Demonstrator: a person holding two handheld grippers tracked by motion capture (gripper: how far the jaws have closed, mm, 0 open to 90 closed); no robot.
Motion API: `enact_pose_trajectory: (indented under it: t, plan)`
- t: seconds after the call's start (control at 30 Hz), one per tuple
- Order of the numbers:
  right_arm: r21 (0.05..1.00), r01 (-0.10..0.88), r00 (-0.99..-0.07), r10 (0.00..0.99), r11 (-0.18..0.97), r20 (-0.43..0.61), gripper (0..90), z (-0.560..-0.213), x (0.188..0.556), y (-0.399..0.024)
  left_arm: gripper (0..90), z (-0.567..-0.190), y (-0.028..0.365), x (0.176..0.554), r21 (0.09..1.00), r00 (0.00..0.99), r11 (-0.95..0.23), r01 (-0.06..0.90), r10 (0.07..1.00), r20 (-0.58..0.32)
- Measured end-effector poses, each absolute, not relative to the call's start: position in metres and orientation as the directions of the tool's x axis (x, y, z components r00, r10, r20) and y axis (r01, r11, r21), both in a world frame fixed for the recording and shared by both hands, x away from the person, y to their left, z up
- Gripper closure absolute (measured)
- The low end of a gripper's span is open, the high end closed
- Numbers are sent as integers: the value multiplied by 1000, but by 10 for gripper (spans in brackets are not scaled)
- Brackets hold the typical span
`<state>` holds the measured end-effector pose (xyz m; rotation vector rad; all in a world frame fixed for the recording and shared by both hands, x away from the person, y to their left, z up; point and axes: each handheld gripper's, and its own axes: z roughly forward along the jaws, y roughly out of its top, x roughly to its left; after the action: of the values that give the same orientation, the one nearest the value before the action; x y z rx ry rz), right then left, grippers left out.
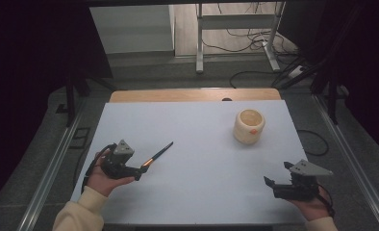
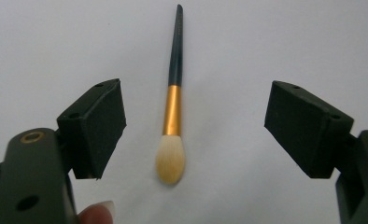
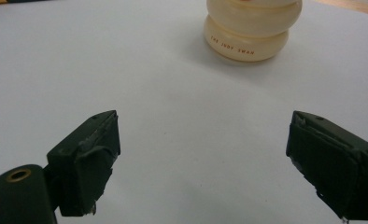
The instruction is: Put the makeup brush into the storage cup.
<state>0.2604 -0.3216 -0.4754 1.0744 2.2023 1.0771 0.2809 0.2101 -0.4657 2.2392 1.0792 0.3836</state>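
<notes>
The left gripper (image 1: 140, 172) sits low at the near left of the table (image 1: 197, 192), jaws spread wide, with nothing between them yet. The brush (image 2: 173, 109) lies flat on the white top right in front of it, bristle end toward the gripper and dark handle pointing away toward the middle of the table. In the left gripper view the brush runs up the gap between the two pads (image 2: 102, 126), touching neither.

The right gripper (image 1: 278, 174) hangs at the near right, jaws also wide and empty. The cream cup (image 1: 248, 126) stands upright well beyond it, on the far right of the table.

This looks to me like the reach for the brush, with the grasp not yet made. The next move, I'd judge, calls for the left gripper to ease forward until the gold ferrule or handle lies between the pads, then close squarely on it; the thin shaft lying flat could roll or slip if it is pinched off centre.
</notes>
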Motion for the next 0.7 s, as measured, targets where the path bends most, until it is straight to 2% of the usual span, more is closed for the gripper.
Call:
enact_pose_trajectory:
  t: [0.7]
  plan:
    - [800, 451, -590, 804, 396, -65, 107, -476, 261, -319, 211, -458, 206, 309, 596, 636, -511, 619, 772, 0]
